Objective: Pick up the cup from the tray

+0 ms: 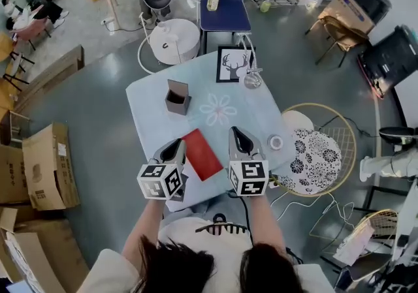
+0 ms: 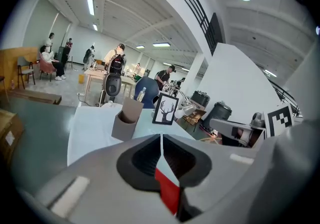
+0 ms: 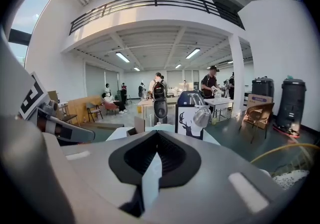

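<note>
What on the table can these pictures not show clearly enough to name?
- Small white round thing, head view: too small to tell whether it is a cup.
- Red flat thing, left gripper view: the left gripper hides all but a sliver.
- Brown box, head view: its inside is too dark to see.

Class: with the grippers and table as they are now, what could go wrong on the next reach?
1. The left gripper and right gripper are both shut and empty; reaching in without opening would probably shove things, not grasp them.
2. The small white round object sits near the table's right edge, so a nudge might knock it off.
3. The upright deer picture could tip if brushed.
</note>
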Demonstrator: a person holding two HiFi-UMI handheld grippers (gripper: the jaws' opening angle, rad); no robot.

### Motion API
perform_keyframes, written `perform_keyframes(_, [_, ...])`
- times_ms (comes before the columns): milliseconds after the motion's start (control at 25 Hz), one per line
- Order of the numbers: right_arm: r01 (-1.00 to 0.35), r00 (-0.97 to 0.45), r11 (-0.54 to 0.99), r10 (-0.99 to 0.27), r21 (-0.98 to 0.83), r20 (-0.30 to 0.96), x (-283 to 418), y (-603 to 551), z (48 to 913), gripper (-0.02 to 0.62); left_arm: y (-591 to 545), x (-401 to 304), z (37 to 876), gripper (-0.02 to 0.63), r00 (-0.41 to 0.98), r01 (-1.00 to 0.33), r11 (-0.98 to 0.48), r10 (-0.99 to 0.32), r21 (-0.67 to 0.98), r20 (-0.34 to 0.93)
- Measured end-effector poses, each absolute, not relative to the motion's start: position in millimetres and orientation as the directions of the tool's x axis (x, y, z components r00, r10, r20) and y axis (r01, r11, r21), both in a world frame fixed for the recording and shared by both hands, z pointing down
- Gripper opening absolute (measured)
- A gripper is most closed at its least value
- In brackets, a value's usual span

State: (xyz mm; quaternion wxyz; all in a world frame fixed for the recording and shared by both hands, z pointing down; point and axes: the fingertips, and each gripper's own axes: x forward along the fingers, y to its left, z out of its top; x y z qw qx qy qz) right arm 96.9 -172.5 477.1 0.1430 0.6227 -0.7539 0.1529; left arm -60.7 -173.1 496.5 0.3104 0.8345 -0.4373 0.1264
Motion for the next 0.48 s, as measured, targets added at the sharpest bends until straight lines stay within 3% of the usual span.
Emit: perform_keyframes(480, [-0.990,-0.139,0.142,-0.925,-0.018,0.353,77.5,-147.1,446.5,0.026,-157.0,-70.8,472.5,0.011,0.616,-0.785,-0.477,-0.670,0.395,0.414])
